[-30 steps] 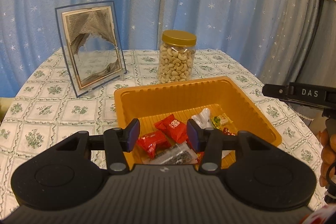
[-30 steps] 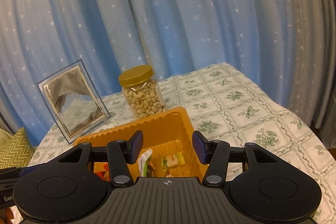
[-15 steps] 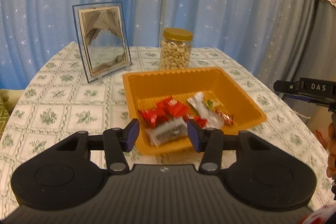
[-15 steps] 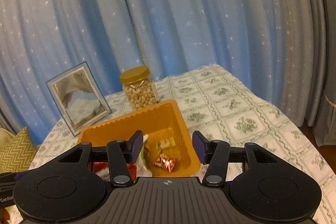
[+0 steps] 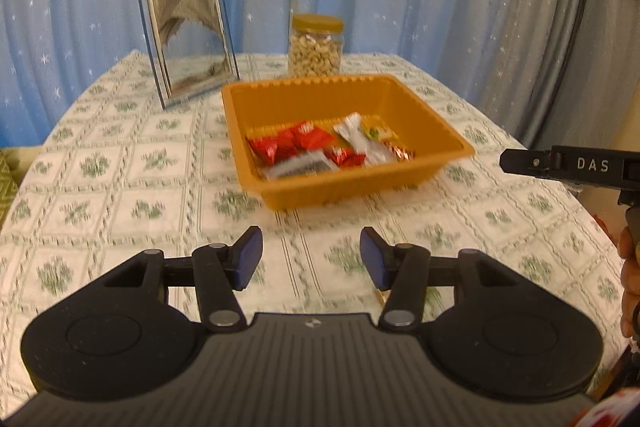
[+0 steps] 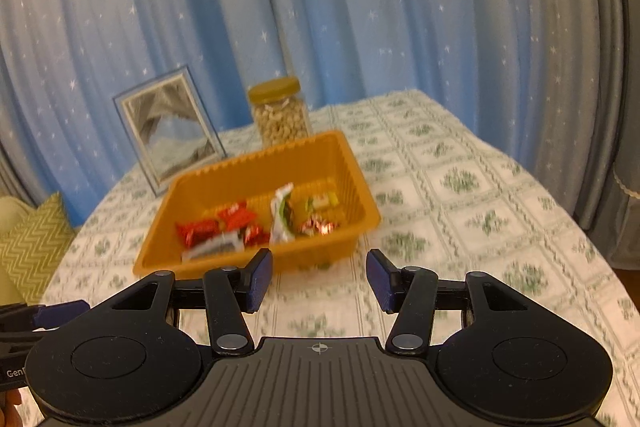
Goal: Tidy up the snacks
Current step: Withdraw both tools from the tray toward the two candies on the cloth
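Warm, dim indoor light, even and with no source in view; the orange tray cast only a soft shadow on the tablecloth at its near edge, ahead of the left gripper. Motion blur smeared the snack wrappers and cloth pattern beyond the right gripper, strongest in the right wrist view, while both claws stayed sharp. Fisheye bowing curved the curtain folds and darkened the frame corners; faint glare lay on the picture frame glass.
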{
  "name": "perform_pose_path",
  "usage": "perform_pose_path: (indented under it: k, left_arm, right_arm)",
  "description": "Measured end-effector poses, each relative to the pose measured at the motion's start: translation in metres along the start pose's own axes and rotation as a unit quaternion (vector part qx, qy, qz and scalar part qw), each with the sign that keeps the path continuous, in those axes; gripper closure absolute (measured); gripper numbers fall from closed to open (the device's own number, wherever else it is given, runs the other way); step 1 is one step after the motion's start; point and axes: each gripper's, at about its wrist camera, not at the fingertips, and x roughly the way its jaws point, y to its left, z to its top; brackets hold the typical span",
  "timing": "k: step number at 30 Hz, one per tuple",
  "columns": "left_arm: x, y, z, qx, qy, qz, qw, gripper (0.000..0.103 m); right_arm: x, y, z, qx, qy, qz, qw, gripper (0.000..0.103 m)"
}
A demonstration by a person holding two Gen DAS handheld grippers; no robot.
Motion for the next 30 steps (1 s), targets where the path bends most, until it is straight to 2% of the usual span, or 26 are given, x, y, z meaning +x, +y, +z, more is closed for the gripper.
perform_pose_path:
  k: [8, 13, 24, 30]
  left_arm:
    - [-0.009, -0.006, -0.028, -0.008, 0.022, -0.006, 0.9997, 0.043]
    - [-0.009, -0.005, -0.042, -0.016, 0.037, -0.004, 0.9992, 0.042]
    - [0.001, 0.006, -0.050, -0.033, 0.053, 0.006, 0.9981, 0.041]
    - [0.004, 0.007, -0.050, -0.039, 0.055, 0.005, 0.9977, 0.035]
  right_arm:
    - [-0.009, 0.007, -0.035, -0.014, 0.037, 0.005, 0.999, 0.051]
    - [-0.007, 0.012, -0.052, -0.014, 0.067, 0.010, 0.998, 0.051]
    - [0.012, 0.027, -0.065, -0.038, 0.102, 0.019, 0.994, 0.051]
    - [0.020, 0.030, -0.067, -0.038, 0.110, 0.020, 0.993, 0.051]
